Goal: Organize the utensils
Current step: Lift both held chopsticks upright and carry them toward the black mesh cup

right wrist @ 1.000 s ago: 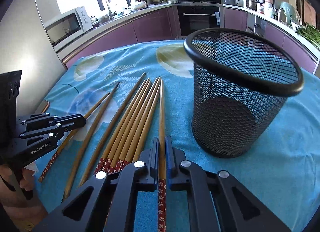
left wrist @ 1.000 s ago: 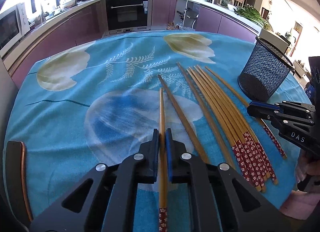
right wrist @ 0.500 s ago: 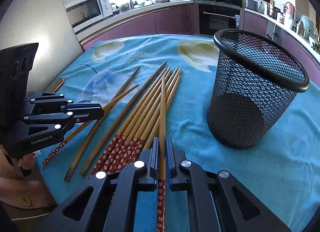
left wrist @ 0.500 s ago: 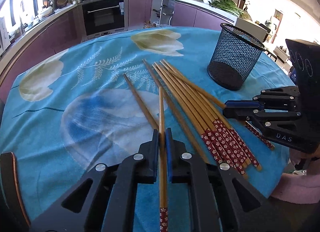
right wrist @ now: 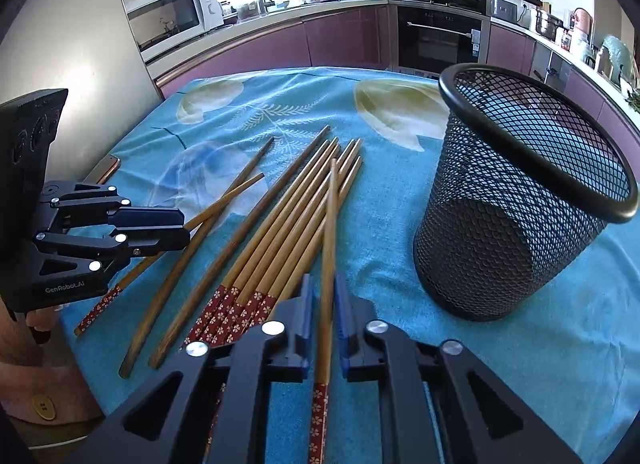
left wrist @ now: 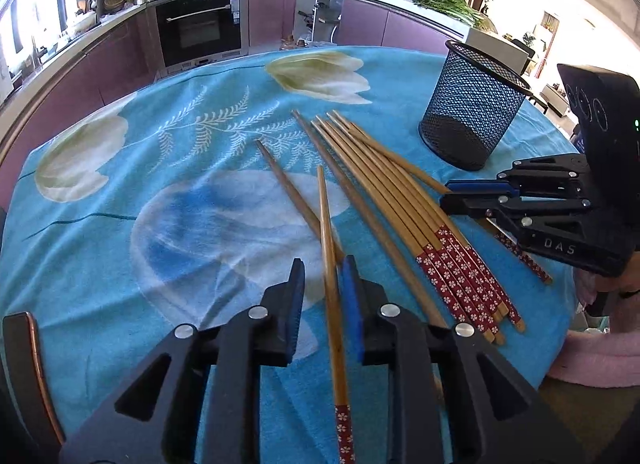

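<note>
while the left gripper (left wrist: 322,284) lets its jaws ease apart, a single chopstick (left wrist: 330,276) lies loose in the narrow gap between them, leaning against the right-hand pad with daylight on the other side. over by the mesh cup (right wrist: 516,200), the right gripper (right wrist: 322,304) has its blue pads closed on another chopstick (right wrist: 329,248), wooden tip pointing away over the bundle. that bundle of chopsticks (right wrist: 280,232) lies fanned on the blue floral tablecloth (right wrist: 384,224) just left of the mesh cup, red patterned ends toward the person. two more sticks cross each other further left of the cup. the cup stands upright on the cloth, nothing seen inside.
</note>
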A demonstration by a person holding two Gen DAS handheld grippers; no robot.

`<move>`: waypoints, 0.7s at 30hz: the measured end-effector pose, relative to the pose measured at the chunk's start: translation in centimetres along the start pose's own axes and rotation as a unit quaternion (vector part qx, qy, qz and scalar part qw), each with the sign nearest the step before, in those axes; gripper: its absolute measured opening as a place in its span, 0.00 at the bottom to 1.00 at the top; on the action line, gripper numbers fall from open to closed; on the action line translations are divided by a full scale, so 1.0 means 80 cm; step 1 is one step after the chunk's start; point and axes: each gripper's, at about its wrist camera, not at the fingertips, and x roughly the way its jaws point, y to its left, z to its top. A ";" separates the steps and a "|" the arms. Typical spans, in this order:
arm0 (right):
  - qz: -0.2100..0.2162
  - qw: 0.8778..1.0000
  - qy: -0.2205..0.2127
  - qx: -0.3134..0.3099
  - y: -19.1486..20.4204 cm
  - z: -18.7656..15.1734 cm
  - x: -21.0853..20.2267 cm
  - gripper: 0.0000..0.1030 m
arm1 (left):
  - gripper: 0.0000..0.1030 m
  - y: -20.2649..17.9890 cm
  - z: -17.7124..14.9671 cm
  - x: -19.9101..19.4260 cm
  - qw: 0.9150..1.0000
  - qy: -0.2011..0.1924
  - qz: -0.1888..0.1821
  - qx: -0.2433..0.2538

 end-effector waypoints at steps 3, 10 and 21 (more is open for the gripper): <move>0.002 1.000 -0.012 0.000 0.000 0.000 -0.008 0.06 | 0.14 -0.003 -0.006 0.002 1.000 0.011 0.001 0.008; 0.018 0.999 -0.048 -0.015 0.008 0.004 -0.039 0.06 | 0.07 -0.002 -0.003 -0.013 1.000 -0.003 0.002 -0.007; 0.027 0.990 -0.135 -0.007 -0.006 0.013 -0.120 0.06 | 0.07 -0.017 0.037 -0.106 0.992 -0.111 -0.060 -0.012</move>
